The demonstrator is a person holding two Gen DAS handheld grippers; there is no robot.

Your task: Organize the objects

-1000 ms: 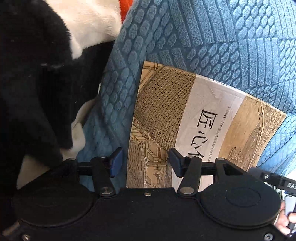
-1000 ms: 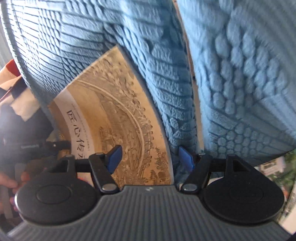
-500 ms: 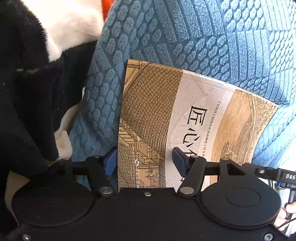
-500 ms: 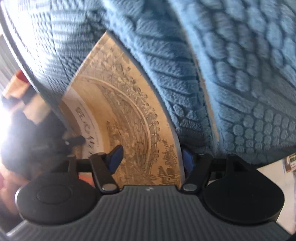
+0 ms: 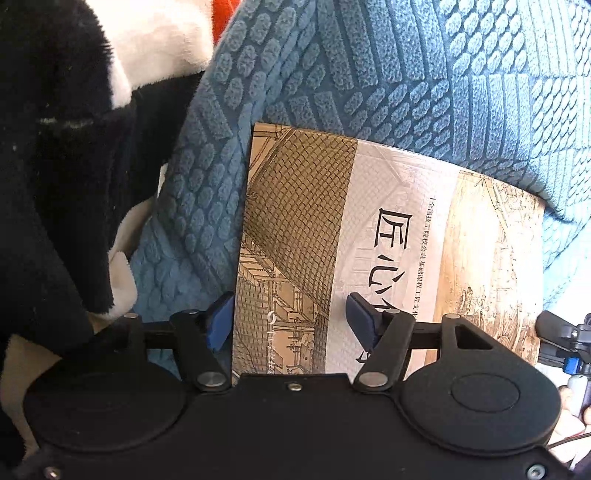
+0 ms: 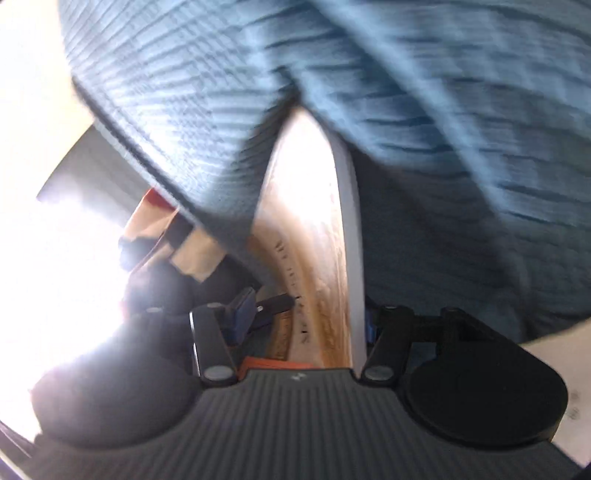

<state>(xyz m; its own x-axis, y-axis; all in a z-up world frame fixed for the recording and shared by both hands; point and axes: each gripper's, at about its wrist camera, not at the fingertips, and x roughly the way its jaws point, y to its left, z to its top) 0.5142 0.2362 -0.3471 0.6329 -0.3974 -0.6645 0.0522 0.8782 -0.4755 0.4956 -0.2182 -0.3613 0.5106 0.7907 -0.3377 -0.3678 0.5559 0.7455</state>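
Most of what you've got behind everything is that big blue quilted cushion fabric, embossed with rows of little blocks and pebble shapes running in diagonal bands. It fills the top and right of the left wrist view, with another fold of it bulging down the middle. Off to your left there's a black and white plush throw, really fuzzy, plus a sliver of something orange poking out up top. On the right wrist view the same blue fabric is all motion-blurred, and hard white glare blows out the left side.
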